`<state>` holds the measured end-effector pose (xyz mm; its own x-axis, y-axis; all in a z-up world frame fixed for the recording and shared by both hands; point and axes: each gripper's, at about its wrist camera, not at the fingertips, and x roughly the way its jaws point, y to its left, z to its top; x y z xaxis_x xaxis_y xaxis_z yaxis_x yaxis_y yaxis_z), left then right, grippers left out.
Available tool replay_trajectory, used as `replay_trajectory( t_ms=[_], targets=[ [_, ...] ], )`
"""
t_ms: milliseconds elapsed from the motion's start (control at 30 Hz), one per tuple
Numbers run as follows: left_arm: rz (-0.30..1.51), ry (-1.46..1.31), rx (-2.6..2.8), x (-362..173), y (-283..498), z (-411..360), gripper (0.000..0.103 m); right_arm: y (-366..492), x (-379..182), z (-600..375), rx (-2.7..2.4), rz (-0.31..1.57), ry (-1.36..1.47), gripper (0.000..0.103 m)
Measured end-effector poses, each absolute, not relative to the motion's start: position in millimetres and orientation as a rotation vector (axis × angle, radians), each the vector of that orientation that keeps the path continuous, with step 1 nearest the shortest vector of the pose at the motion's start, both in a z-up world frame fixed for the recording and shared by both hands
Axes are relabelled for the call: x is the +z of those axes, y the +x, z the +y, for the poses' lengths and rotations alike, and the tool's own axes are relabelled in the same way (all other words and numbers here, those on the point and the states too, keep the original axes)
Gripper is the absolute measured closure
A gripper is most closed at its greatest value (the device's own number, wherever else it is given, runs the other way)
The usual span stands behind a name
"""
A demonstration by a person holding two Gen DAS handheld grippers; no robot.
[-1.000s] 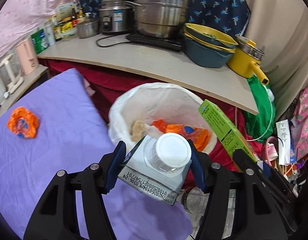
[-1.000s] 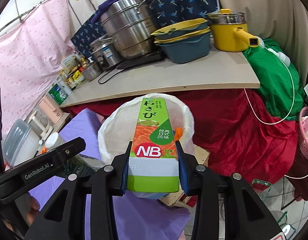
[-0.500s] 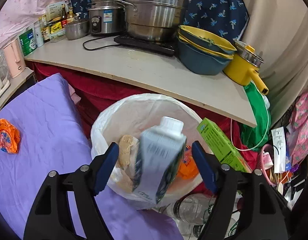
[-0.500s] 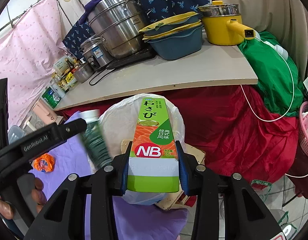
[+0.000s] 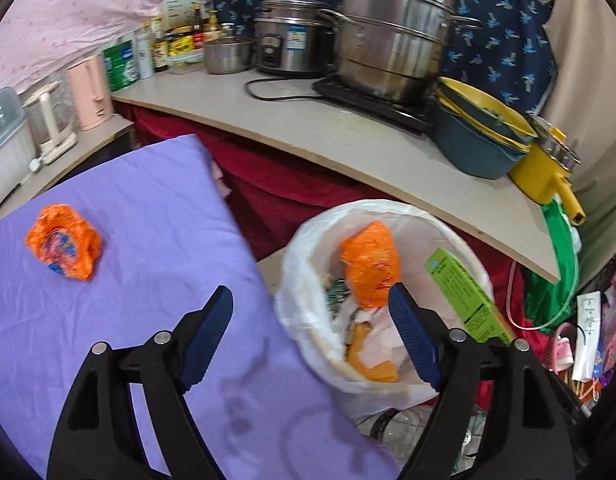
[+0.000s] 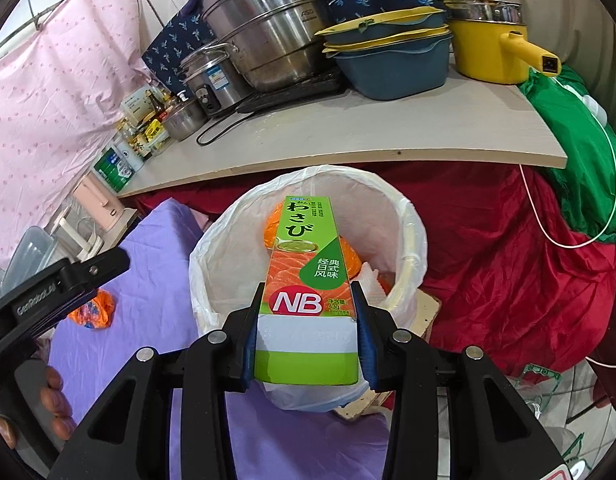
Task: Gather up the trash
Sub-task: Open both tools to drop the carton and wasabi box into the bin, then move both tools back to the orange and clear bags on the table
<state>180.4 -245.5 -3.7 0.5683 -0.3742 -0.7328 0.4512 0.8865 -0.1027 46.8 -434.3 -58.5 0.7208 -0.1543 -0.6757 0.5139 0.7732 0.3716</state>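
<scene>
1. My right hand-held gripper (image 6: 308, 344) pinches the green wasabi box (image 6: 306, 292) by its lower end, pads pressed on both long sides, the box pointing forward over the bin (image 6: 408, 216).
2. My left hand-held gripper (image 5: 312, 336) is spread wide and holds nothing; it hangs over the edge of the purple cloth (image 5: 148, 200), with its right pad (image 5: 412, 344) in front of the bin's mouth.
3. Just past the fingers, the white-lined bin stands beside the cloth and below the bench (image 6: 388, 132). Inside I see an orange wrapper (image 5: 370, 264), white paper and other scraps.
4. I judge the step in hand to be dropping the box: it sits above the opening but is not yet let go. The next move calls for tipping its far end down into the bin and then spreading the pads, so it clears the rim instead of catching on the liner.
5. Further left on the cloth lies a crumpled orange packet (image 5: 64, 248), well apart from the bin. My free left hand-held gripper looks best placed to fetch it next.
6. Farthest off, the bench carries pots and bowls, none of it trash.
</scene>
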Motion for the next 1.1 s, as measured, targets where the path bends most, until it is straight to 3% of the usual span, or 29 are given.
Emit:
replay_trajectory(
  t_ms=[333, 800, 1100],
  targets=[
    [0.828, 0.095, -0.362, -9.2, 190.0, -195.3, 0.027, 86.4, -66.3, -428.8, -0.377, 0.690, 0.564, 0.065],
    [0.827, 0.109, -0.317, -13.9, 186.9, -168.9, 0.025, 89.2, -48.1, -404.5, -0.370, 0.666, 0.545, 0.050],
    [0.811, 0.091, -0.266, -7.0, 179.6, -141.0, 0.024, 88.6, -38.1, -361.2, -0.304, 0.676, 0.491, 0.048]
  ],
)
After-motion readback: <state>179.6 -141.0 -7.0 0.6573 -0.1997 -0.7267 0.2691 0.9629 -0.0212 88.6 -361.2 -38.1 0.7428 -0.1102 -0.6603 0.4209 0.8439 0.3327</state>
